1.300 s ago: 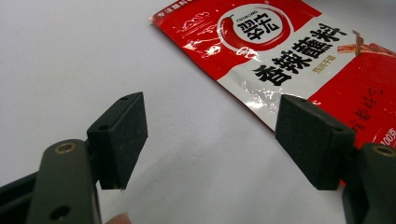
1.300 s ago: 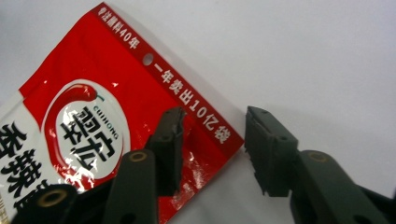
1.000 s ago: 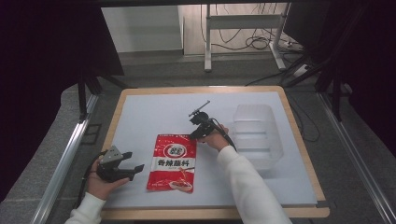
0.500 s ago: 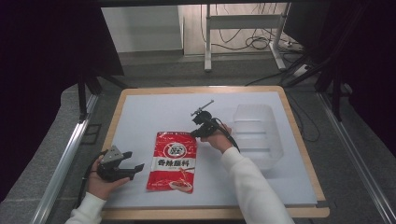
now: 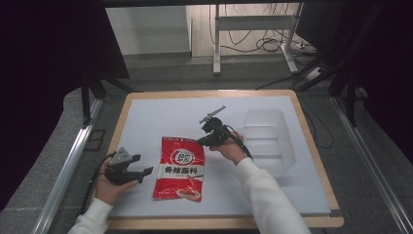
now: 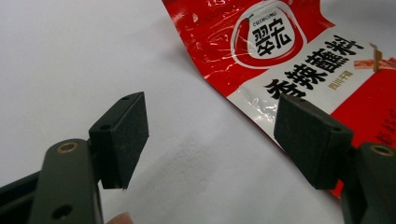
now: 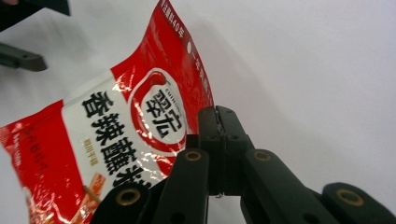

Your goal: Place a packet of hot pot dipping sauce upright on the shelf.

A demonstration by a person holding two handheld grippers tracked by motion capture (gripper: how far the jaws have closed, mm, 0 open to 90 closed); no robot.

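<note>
A red and white snack packet [image 5: 179,168] lies on the white table sheet [image 5: 160,117], printed side up. My right gripper [image 5: 201,142] is shut on the packet's far right corner. In the right gripper view, the jaws [image 7: 217,122] are pressed together on the packet [image 7: 116,135] at its edge, and that end is raised off the sheet with a shadow under it. My left gripper [image 5: 142,172] rests open just left of the packet's near half. In the left gripper view, its pads [image 6: 126,130] stand wide apart with bare sheet between them, and the packet [image 6: 289,51] lies beyond the right pad.
A clear plastic bin [image 5: 267,141] stands on the sheet to the right of my right hand. The wooden table rim [image 5: 311,146] runs round the sheet. Cables and a metal stand leg [image 5: 216,39] lie on the floor beyond the far edge.
My right gripper has moved a little up and to the right, taking the packet's far right corner with it. The left gripper has stayed put.
</note>
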